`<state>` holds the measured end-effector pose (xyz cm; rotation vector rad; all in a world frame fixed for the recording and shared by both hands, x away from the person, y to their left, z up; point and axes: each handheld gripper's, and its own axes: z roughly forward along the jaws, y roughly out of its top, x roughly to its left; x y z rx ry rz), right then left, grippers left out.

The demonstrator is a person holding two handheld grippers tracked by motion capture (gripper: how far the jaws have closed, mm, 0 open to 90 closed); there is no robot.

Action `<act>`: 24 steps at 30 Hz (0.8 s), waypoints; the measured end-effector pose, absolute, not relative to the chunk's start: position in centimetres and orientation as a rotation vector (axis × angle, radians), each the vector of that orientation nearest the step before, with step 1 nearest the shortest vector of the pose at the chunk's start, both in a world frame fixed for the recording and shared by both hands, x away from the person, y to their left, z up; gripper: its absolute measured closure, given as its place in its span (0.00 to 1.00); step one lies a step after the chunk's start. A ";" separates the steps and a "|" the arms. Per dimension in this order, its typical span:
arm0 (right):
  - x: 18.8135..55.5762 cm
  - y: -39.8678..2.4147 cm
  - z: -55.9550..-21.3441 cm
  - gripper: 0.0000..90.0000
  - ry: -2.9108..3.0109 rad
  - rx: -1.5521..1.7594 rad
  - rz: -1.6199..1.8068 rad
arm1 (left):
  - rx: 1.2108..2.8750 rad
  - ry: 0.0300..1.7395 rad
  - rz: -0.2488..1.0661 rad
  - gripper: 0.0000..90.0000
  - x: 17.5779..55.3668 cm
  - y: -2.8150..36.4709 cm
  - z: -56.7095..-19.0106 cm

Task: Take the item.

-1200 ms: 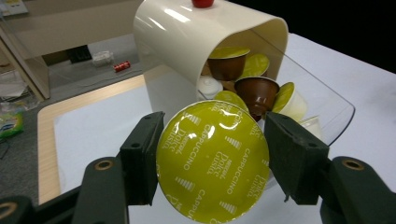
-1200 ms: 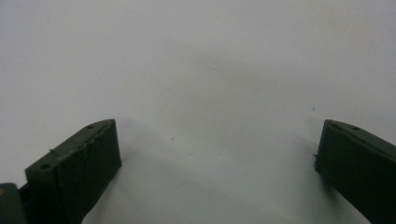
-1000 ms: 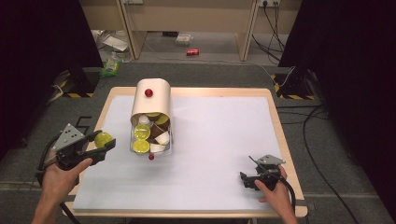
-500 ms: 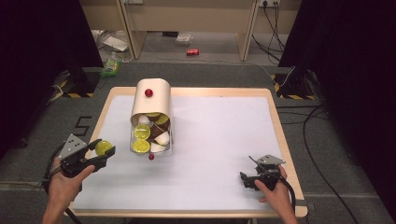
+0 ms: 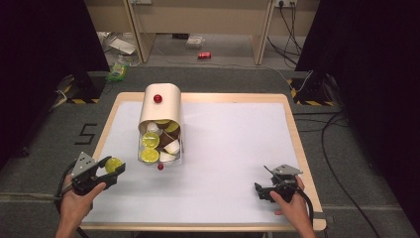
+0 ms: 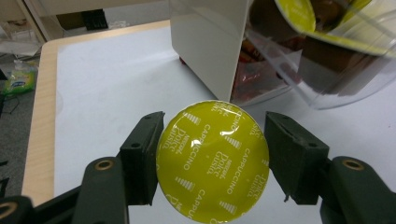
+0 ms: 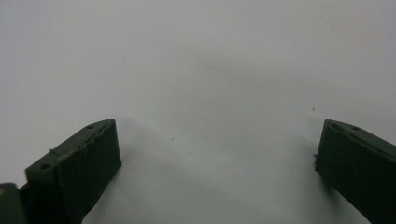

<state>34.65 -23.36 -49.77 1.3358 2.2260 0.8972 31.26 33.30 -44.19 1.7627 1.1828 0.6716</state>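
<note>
Item: yellow-green Dolce Gusto cappuccino capsule point(image 6: 212, 161), foil lid facing the left claw's camera, printed lettering legible. Position: clamped between the two black jaws of the left claw point(image 5: 110, 167), one pad pressed to each side of its rim; the capsule sits at the jaw tips, forward of the person's left hand point(image 5: 77, 201). In the high view the capsule point(image 5: 113, 164) is at the worktop's point(image 5: 233, 148) near-left corner area, just beside and left of the dispenser's open mouth.

Item: capsule dispenser point(image 5: 161, 106), cream curved cover with a red knob point(image 5: 158, 98), lying toward the left of the worktop. Clear front tray holds further capsules, yellow-green, brown and white. A second small red knob point(image 5: 160, 167) lies at the tray's near edge. In the left claw view, the cream side wall and clear tray stand close behind the held capsule.

Item: right claw point(image 5: 261, 191), at the near-right of the worktop, well apart from capsule and dispenser. Jaws set wide, nothing between them; bare white surface beneath.
</note>
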 end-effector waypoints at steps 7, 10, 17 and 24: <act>34.6 -23.4 -49.8 0.01 2.226 1.336 0.897 | 1.781 1.198 0.677 0.44 31.4 33.3 -45.6; 34.6 -23.4 -49.8 0.01 2.226 1.335 0.897 | 1.787 1.208 0.672 0.44 31.5 33.4 -46.2; 34.6 -23.4 -49.8 0.01 2.226 1.335 0.897 | 1.799 1.229 0.669 0.44 31.8 33.5 -47.5; 34.7 -23.4 -49.8 0.01 2.226 1.336 0.897 | 1.812 1.242 0.664 0.44 31.9 33.5 -48.4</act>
